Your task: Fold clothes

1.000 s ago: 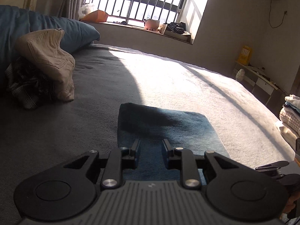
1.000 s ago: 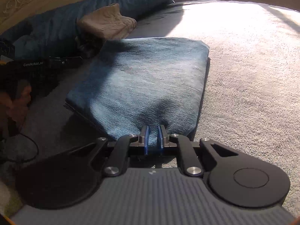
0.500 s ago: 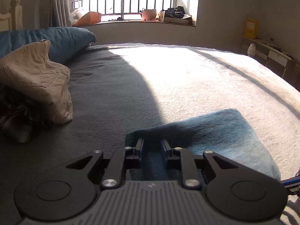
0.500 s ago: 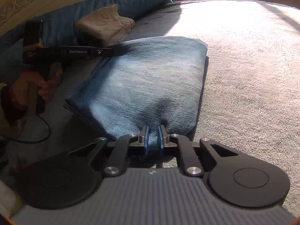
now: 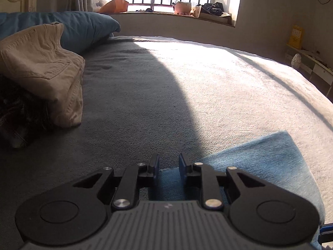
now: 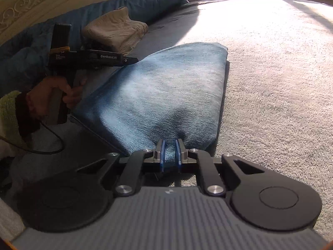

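Right hand-held gripper (image 6: 169, 155) pinches the near edge of the folded blue denim garment (image 6: 166, 91), cloth bunched between its blue pads. Left hand-held gripper (image 5: 169, 164) has its fingers a little spread, the garment's left edge lying between them; whether the pads press it cannot be told. A person's hand (image 6: 52, 95) grips that tool's handle. The garment lies flat on the grey bed cover (image 5: 218, 87), its far and right edges free, with wide bare cover beyond. A crumpled beige pair of trousers (image 5: 41, 70) sits well apart by the blue pillow (image 5: 87, 29).
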Tool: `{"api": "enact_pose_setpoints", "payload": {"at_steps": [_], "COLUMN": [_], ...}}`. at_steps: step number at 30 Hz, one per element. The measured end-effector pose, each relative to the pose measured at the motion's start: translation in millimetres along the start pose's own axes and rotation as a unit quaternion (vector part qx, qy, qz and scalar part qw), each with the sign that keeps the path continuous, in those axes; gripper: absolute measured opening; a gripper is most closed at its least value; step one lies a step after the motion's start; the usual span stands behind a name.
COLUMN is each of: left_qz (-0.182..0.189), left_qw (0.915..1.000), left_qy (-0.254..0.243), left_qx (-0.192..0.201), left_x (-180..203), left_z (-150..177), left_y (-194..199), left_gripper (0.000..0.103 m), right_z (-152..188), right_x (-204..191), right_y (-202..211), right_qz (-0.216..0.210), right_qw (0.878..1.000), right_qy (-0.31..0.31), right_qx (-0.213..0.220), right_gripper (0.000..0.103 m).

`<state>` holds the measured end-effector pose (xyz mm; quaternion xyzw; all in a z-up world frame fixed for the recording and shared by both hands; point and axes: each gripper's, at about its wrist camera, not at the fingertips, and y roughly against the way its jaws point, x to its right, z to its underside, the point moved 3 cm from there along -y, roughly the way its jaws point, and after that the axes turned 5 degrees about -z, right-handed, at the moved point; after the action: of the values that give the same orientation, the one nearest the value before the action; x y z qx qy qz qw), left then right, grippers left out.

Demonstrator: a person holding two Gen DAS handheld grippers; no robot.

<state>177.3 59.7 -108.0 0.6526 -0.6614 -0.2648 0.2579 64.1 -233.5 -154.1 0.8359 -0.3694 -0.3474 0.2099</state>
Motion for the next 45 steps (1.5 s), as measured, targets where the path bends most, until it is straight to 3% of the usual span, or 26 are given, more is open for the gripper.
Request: {"api": "enact_pose_setpoints", "payload": {"at_steps": [5, 7, 12, 15, 18, 21, 22, 25, 28, 32, 36, 39, 45], "left_qz": [-0.070, -0.077, -0.036, 0.010, 0.017, -0.007, -0.007, -0.019, -0.013, 0.016, 0.013, 0.003, 0.006], "left_qw": [0.9956, 0.9940, 0.9952, 0.9982, 0.9997, 0.9976, 0.9959, 0.9957, 0.9988, 0.9993, 0.9971, 0.9973, 0.9988], "left_qy": [0.063, 0.073, 0.077, 0.046, 0.013, 0.049, 0.073, 0.083, 0.045, -0.018, -0.061, -0.060, -0.025], "left_qx": [0.004, 0.028, 0.049, 0.037, -0.008, -0.049, -0.052, -0.038, -0.017, -0.027, -0.043, -0.043, -0.042], "left_x": [-36.1, -46.1, -35.9, -7.2, 10.3, -8.8, -19.7, -32.9, -18.1, 32.4, 66.4, 70.3, 57.6], "left_z": [-13.4, -14.6, 1.4, 22.6, 58.8, 86.7, 88.7, 78.7, 60.0, 47.4, 55.1, 62.1, 64.3], "left_y": [21.1, 43.6, 104.7, 124.1, 121.0, 113.7, 116.8, 127.2, 135.9, 119.6, 94.6, 88.1, 91.6], "left_gripper": [0.024, 0.024, 0.024, 0.025, 0.026, 0.031, 0.031, 0.029, 0.032, 0.049, 0.057, 0.065, 0.067], "right_z": [-0.1, 0.6, 1.6, 1.9, 3.5, 4.9, 5.3, 5.7, 4.8, 5.8, 6.0, 4.9, -2.3], "right_x": [0.2, 0.1, -0.8, -2.3, -2.2, -0.5, -0.6, -2.0, -1.5, -3.3, -5.8, -7.4, -9.2], "right_y": [-0.3, -0.2, 0.7, 1.3, 1.7, 2.3, 2.4, 1.7, 0.6, 0.1, -0.2, 0.3, 11.4], "right_qz": [0.002, 0.004, 0.007, 0.011, 0.012, 0.009, 0.009, 0.014, 0.013, 0.016, 0.020, 0.022, 0.013], "right_qw": [1.000, 1.000, 1.000, 1.000, 1.000, 1.000, 1.000, 1.000, 1.000, 1.000, 1.000, 1.000, 0.999], "right_qy": [0.001, 0.003, 0.001, 0.003, 0.004, -0.004, -0.005, 0.002, 0.000, 0.001, 0.007, 0.012, 0.008], "right_qx": [-0.002, -0.001, 0.002, 0.002, 0.006, 0.012, 0.013, 0.015, 0.015, 0.018, 0.018, 0.018, 0.036], "right_gripper": [0.010, 0.010, 0.010, 0.010, 0.010, 0.010, 0.010, 0.010, 0.010, 0.010, 0.010, 0.010, 0.011]}}
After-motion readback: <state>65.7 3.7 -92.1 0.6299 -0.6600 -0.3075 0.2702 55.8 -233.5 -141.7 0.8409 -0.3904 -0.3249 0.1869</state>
